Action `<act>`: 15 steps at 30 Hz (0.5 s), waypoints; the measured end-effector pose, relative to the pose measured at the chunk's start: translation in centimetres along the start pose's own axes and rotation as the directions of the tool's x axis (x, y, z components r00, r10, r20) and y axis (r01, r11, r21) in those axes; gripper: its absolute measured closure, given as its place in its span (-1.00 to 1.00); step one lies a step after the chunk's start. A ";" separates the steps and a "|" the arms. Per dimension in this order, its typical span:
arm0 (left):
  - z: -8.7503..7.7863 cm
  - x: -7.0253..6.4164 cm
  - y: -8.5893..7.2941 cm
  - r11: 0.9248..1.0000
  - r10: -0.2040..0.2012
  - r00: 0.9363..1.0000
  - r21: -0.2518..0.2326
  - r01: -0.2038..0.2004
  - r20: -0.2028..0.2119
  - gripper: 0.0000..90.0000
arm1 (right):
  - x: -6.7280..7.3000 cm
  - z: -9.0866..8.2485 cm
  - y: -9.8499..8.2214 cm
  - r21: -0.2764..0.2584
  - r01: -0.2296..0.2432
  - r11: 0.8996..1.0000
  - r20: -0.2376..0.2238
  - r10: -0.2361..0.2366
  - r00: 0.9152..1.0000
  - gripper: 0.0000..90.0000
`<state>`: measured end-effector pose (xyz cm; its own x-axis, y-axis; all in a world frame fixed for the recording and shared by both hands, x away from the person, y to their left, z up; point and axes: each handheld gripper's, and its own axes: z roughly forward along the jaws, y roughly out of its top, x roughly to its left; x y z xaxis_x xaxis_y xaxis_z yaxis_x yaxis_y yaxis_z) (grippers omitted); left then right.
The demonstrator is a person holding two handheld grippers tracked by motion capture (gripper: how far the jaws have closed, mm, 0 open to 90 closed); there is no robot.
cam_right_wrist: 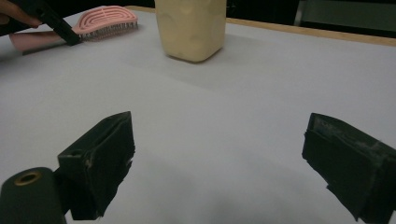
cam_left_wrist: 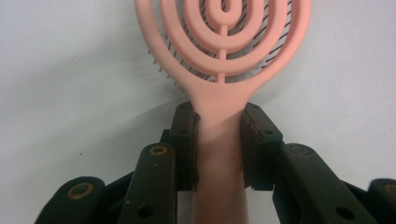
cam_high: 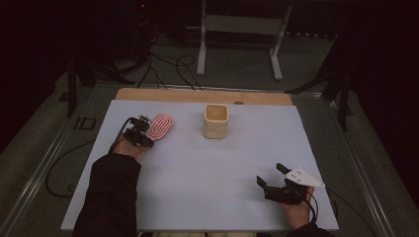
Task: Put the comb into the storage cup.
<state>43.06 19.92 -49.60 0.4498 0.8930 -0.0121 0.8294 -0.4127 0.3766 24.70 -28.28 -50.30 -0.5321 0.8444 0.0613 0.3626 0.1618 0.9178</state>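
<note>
Presently, the left gripper (cam_left_wrist: pixel 219 149) has its two jaws pressed against either side of the handle of a pink hairbrush (cam_left_wrist: pixel 224 56), pinching it just below the point where the handle widens into the vented oval head. In the high view the left gripper (cam_high: pixel 138 132) sits at the far left of the white table (cam_high: pixel 197 173), with the brush head (cam_high: pixel 161 126) lying low over the surface and pointing far and right.

Risk noted: the grip is on a smooth, narrow handle, close to the head. The brush could pivot or slide between the pads if lifted quickly, and the bristles, which face the table, may drag.

The right gripper (cam_high: pixel 272 177) rests at the near right, its jaws spread wide with nothing between them, well apart from the brush.

One container is present: a cream square-sided cup (cam_high: pixel 216 121), upright at the far centre, right of the brush. Its interior appears empty in the high view, though the depth is dim. A careless swing of the brush rightward could tip it.
</note>
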 end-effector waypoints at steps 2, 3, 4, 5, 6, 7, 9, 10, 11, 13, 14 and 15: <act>0.0 0.0 0.0 1.000 -0.003 1.000 0.001 0.003 0.002 0.56 | 0.0 0.0 0.0 0.001 0.000 1.000 0.000 0.000 1.000 -0.80; 0.0 0.0 0.0 1.000 -0.004 1.000 0.003 0.004 0.003 0.56 | 0.0 0.0 0.0 0.002 0.000 1.000 0.001 0.000 1.000 -0.80; 0.0 0.0 0.0 1.000 -0.004 1.000 0.003 0.004 0.003 0.56 | 0.0 0.0 0.0 0.002 0.000 1.000 0.000 0.000 1.000 -0.80; 0.0 0.0 0.0 1.000 -0.005 1.000 0.003 0.005 0.004 0.56 | 0.0 0.0 0.0 0.001 0.000 1.000 0.000 0.000 1.000 -0.80; 0.0 0.0 0.0 1.000 -0.007 1.000 0.003 0.007 0.005 0.56 | 0.0 0.0 0.0 0.001 0.000 1.000 0.000 0.000 1.000 -0.80; -0.1 0.0 0.0 1.000 -0.007 1.000 0.003 0.007 0.006 0.56 | 0.0 0.0 0.0 0.001 0.000 1.000 0.000 0.000 1.000 -0.80; -0.1 0.0 0.0 1.000 -0.007 1.000 0.002 0.007 0.006 0.56 | 0.0 0.0 0.0 0.001 0.000 1.000 0.001 0.000 1.000 -0.80; -0.1 0.0 0.0 1.000 -0.007 1.000 0.002 0.007 0.005 0.56 | 0.0 0.0 0.0 0.001 0.000 1.000 0.002 0.000 1.000 -0.80; -0.1 0.0 0.0 1.000 -0.007 1.000 0.002 0.007 0.005 0.56 | 0.0 0.0 0.0 0.001 0.000 1.000 0.002 0.000 1.000 -0.80; -0.1 0.0 -0.1 1.000 -0.004 1.000 -0.001 0.004 0.008 0.56 | 0.0 0.0 0.0 -0.002 -0.001 1.000 0.000 0.001 1.000 -0.80; -0.1 -0.1 -0.1 1.000 -0.006 1.000 -0.005 0.006 0.008 0.56 | 0.0 0.0 0.0 -0.002 -0.002 1.000 0.000 0.002 1.000 -0.80; -0.1 -0.2 -0.1 1.000 -0.005 1.000 -0.008 0.005 0.007 0.56 | -0.1 0.0 0.0 0.000 -0.001 1.000 0.000 0.001 1.000 -0.80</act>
<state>42.91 19.79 -49.56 0.4480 0.8938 -0.0207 0.8290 -0.4066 0.3839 24.72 -28.33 -50.30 -0.5317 0.8447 0.0618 0.3628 0.1612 0.9178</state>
